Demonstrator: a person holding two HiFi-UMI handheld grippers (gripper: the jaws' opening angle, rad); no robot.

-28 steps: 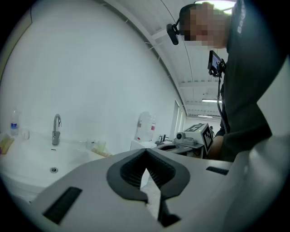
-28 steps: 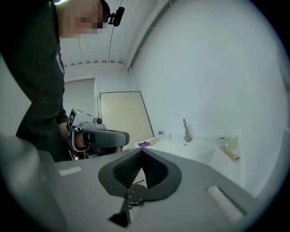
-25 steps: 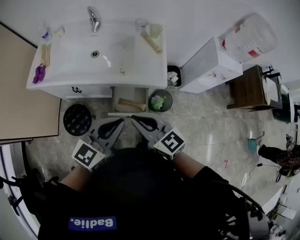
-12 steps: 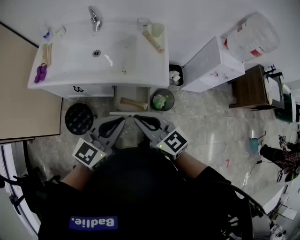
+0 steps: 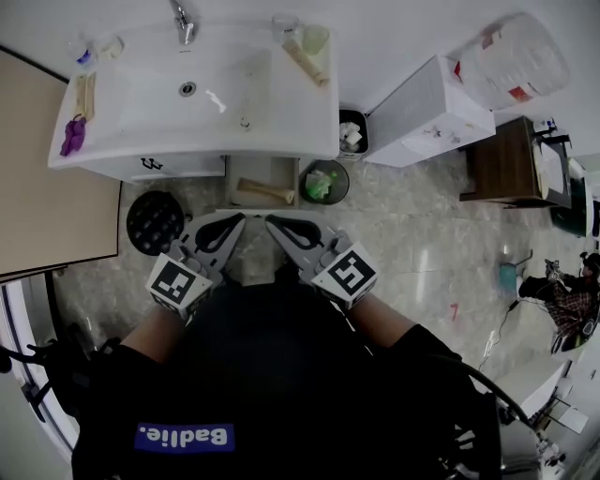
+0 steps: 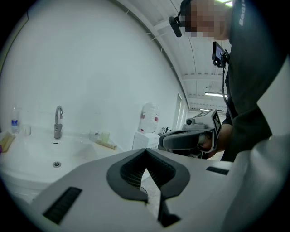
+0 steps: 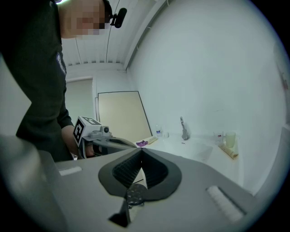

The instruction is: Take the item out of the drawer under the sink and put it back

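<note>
The tan, stick-shaped item (image 5: 263,191) lies slantwise on the floor of the open drawer (image 5: 281,172) under the sink (image 5: 141,108), and nothing touches it. I hold both tools in front of that drawer, on my side of its pulled-out front edge, so the item sits just beyond their tips and between the lines they point along.

My left gripper (image 5: 241,218) angles in from the left with its jaws pressed together and nothing between them; its own view shows the same closed tips (image 6: 145,156) and looks out over the basin top, not into the drawer. My right gripper (image 5: 270,222) angles in from the right, its tips near the left one's but apart from them. Its jaws (image 7: 141,154) are also clenched on nothing.

A small round bin (image 5: 323,182) with something green inside stands just right of the drawer. A black round stool (image 5: 154,223) stands on the floor to its left. The faucet (image 5: 181,21) rises at the back of the basin.
</note>
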